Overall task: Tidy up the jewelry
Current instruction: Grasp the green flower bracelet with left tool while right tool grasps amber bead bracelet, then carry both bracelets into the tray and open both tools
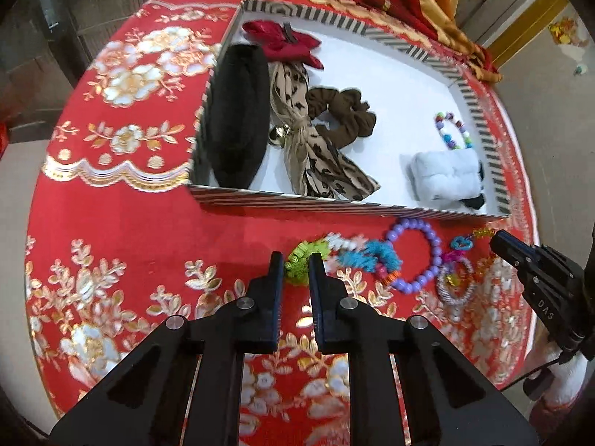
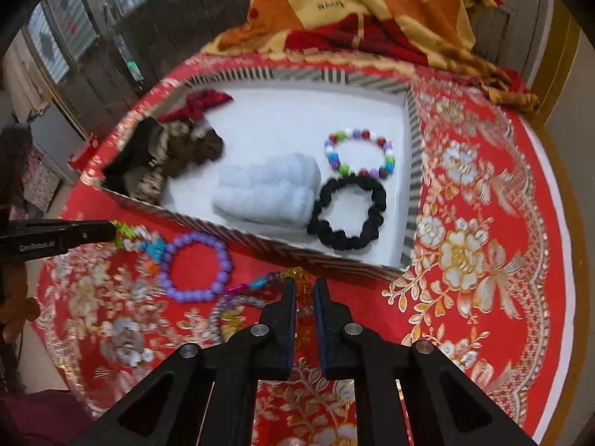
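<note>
Pickup step: left gripper (image 1: pixel 296 264) pinches the green bracelet (image 1: pixel 297 258), right gripper (image 2: pixel 305 290) the amber bracelet (image 2: pixel 302 290); next, lift toward the box (image 2: pixel 282 239) at twelve o'clock.

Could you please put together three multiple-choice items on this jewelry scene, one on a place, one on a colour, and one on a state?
1. Where does the purple bead bracelet lie?
A. Inside the striped box
B. On the red tablecloth, in front of the box
C. On top of the white pillow

2. What colour is the scrunchie beside the white pillow?
A. Black
B. Yellow
C. Pink

3. What is between the fingers of the right gripper?
A. Nothing
B. The purple bead bracelet
C. An amber bead strand

Answers:
1 B: it rests on the tablecloth, outside the near wall of the striped box.
2 A: its folds are black.
3 C: amber beads show in the narrow gap between the fingers.
</note>
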### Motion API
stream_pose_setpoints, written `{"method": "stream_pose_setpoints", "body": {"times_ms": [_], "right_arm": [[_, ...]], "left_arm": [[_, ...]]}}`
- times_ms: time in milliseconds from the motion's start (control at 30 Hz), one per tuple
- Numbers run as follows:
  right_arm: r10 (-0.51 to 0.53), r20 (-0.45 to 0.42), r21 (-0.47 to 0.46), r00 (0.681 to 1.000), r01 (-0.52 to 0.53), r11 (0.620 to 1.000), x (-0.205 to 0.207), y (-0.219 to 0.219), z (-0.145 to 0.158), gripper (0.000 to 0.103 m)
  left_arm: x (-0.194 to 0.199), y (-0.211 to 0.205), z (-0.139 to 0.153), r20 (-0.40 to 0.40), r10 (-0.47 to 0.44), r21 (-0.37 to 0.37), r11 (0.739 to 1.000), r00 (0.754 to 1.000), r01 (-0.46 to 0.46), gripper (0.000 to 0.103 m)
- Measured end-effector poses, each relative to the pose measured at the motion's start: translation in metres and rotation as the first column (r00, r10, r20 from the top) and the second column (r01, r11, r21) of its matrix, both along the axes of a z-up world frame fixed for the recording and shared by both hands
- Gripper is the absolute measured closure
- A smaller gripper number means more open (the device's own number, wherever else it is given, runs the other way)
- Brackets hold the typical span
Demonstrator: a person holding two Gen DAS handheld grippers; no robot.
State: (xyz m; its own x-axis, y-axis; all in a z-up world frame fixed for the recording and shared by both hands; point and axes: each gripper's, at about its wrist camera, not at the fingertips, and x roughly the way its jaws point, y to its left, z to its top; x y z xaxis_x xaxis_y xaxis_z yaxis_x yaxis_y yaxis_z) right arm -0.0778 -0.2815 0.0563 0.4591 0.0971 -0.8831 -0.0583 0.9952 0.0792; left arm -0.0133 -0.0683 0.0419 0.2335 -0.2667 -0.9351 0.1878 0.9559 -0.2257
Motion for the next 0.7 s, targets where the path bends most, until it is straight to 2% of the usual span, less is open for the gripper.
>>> {"method": "stream_pose_setpoints", "body": {"times_ms": [133, 367, 700], "right_arm": [[0.009, 0.05, 0.028, 0.999, -0.011, 1.0, -0.009, 0.003, 0.025, 0.094], [0.028, 0.129, 0.017, 0.991, -0.03, 0.999, -0.015, 0.006, 0.063, 0.094], [0.019, 0.194, 0.003, 0.981, -0.02, 1.0, -0.015, -0.001, 0.093, 0.094]], "left_arm": [[-0.009, 0.008, 0.029, 0.037, 0.007, -0.025, 1.0, 0.999, -0.006, 0.091], [-0.018, 0.007, 0.079, 0.129, -0.017, -0.037, 0.999, 0.991, 0.022, 0.091], [-0.007, -0.004, 0.129, 0.243, -0.038, -0.031, 0.998, 0.969, 0.047, 0.091]]}}
